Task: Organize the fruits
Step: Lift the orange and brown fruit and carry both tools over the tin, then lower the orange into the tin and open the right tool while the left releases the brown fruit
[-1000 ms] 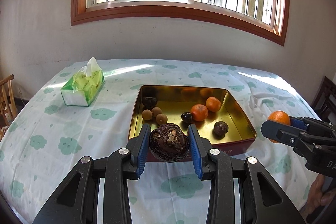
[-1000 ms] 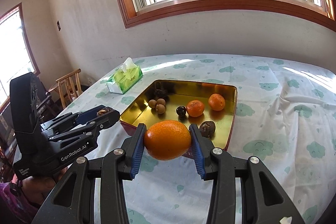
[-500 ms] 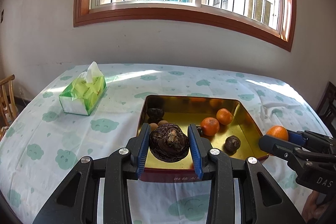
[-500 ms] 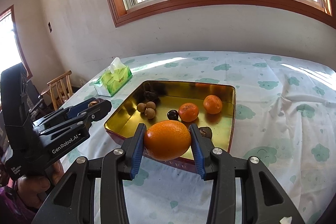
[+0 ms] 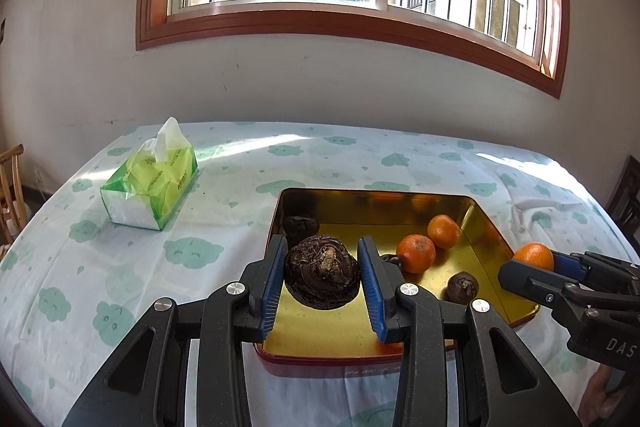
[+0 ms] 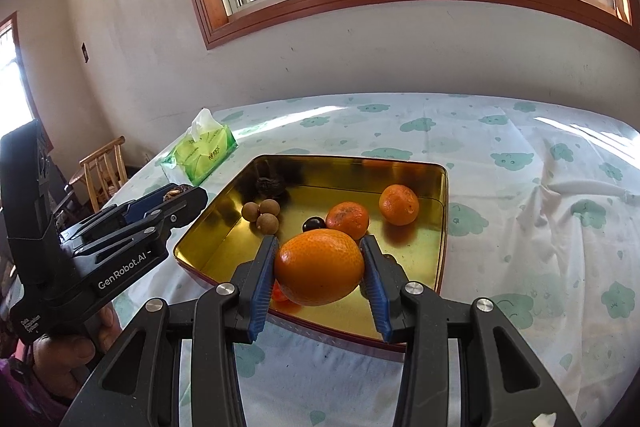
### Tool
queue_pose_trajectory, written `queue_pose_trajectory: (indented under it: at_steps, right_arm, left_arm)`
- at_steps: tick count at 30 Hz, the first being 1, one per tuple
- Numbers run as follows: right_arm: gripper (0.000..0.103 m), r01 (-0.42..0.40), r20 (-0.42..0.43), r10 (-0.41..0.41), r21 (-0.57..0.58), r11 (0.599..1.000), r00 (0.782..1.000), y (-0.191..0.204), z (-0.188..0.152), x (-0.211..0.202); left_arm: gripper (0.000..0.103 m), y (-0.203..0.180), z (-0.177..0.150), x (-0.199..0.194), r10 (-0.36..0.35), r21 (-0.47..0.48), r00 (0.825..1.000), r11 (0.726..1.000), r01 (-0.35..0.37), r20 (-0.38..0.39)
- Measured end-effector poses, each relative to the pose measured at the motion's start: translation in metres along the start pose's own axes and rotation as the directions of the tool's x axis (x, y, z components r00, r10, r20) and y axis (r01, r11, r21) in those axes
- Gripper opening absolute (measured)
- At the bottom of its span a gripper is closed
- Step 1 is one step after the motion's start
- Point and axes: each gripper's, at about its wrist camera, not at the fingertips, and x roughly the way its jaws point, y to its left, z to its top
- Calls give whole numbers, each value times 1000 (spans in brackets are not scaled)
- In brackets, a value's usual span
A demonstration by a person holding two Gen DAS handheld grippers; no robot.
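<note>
My left gripper (image 5: pixel 322 269) is shut on a dark brown wrinkled fruit (image 5: pixel 322 270), held over the near left part of the gold tray (image 5: pixel 492 227). My right gripper (image 6: pixel 319 269) is shut on a large orange (image 6: pixel 319 267) above the tray's (image 6: pixel 208 239) near edge. The right gripper (image 5: pixel 532 261) also shows at the left view's right edge with its orange (image 5: pixel 534 255); the left gripper (image 6: pixel 180 197) shows at the right view's left. Inside the tray lie two small oranges (image 6: pixel 348 219) (image 6: pixel 399 204), three longans (image 6: pixel 261 213), a dark berry (image 6: pixel 313 224) and dark wrinkled fruits (image 5: pixel 463 287) (image 6: pixel 270 185).
A green tissue pack (image 5: pixel 154 187) sits on the tablecloth left of the tray. A wooden chair (image 6: pixel 102 173) stands beyond the table's left side, another chair (image 5: pixel 628 199) at the right. A hand (image 6: pixel 68 351) holds the left gripper's handle. The wall and window lie behind.
Both grippers moved forward and a little down, from in front of the tray to over its near part, each still holding its fruit.
</note>
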Motion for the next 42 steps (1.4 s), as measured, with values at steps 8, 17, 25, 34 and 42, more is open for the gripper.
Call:
queue_pose_trajectory:
  at_steps: [8,17,25,34,42]
  right_arm:
    - [39,4,-8,-4,-1,1000,1000,0,-1,11]
    - [39,8,-6,-8,1,1000,1000,-2,1,19]
    - [39,13,-2,-13,6,1000,1000,-4,2,23]
    - [39,15,-3,-15,9,1000,1000,-6,2,28]
    - [39,15,-3,-15,13,1000,1000,-8,2,31]
  left_arm:
    - [37,0,-1,9,-8,13,1000,1000,8,12]
    - [37,0,1,16,-18,27,1000,999,18,25]
    - [37,0,1,22,-19,30,999,999,19,31]
    - [37,0,0,28,-21,32,999,999,20,28]
    - [37,1,0,35,-25,30,999,999,25,27]
